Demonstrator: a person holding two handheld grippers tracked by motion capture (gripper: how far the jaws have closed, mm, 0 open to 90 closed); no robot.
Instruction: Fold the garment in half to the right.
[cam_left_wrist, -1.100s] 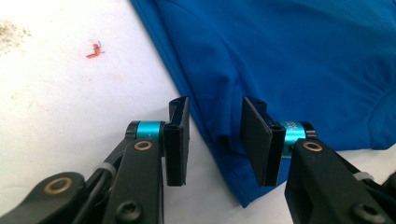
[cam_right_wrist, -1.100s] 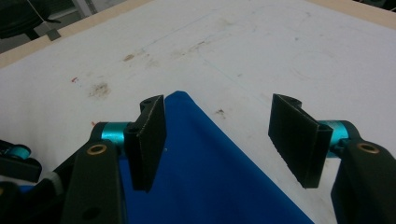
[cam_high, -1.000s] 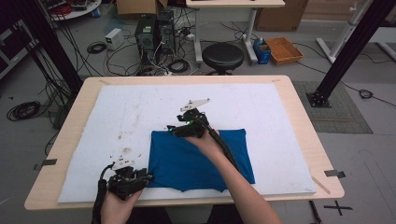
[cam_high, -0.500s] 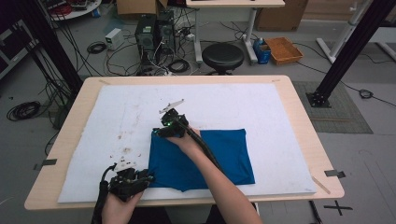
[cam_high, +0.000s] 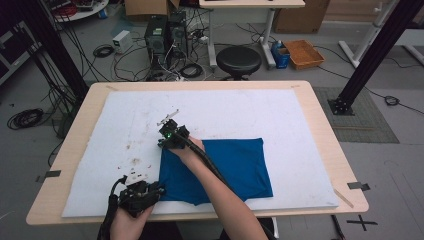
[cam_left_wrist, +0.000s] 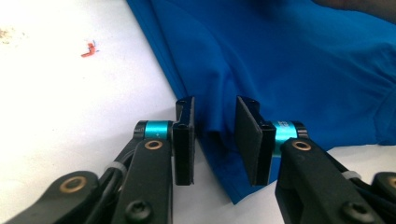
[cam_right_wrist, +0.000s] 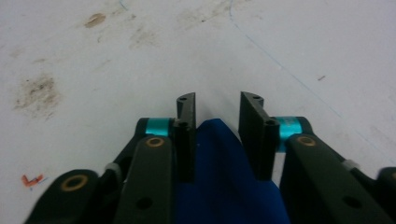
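Note:
A folded blue cloth (cam_high: 235, 165) lies on the white mat (cam_high: 250, 110). My left gripper (cam_high: 154, 190) rests at the cloth's near left corner. In the left gripper view its jaws (cam_left_wrist: 215, 135) straddle a raised pucker of blue cloth (cam_left_wrist: 289, 60) and have just been closing, with a gap still between the pads. My right gripper (cam_high: 167, 141) is low over the far left corner, the forearm lying across the cloth. Its jaws (cam_right_wrist: 217, 126) have just been closing around the cloth's corner (cam_right_wrist: 219, 186), with white mat showing between the tips.
The mat covers most of the wooden table (cam_high: 325, 135) and carries brown stains (cam_right_wrist: 37, 93) and a small red scrap (cam_left_wrist: 88, 49) left of the cloth. A stool (cam_high: 239, 60), computer towers and cables stand on the floor beyond the far edge.
My right gripper has moved left along the cloth's far edge and down to its far left corner. The left gripper has stayed at the near left corner.

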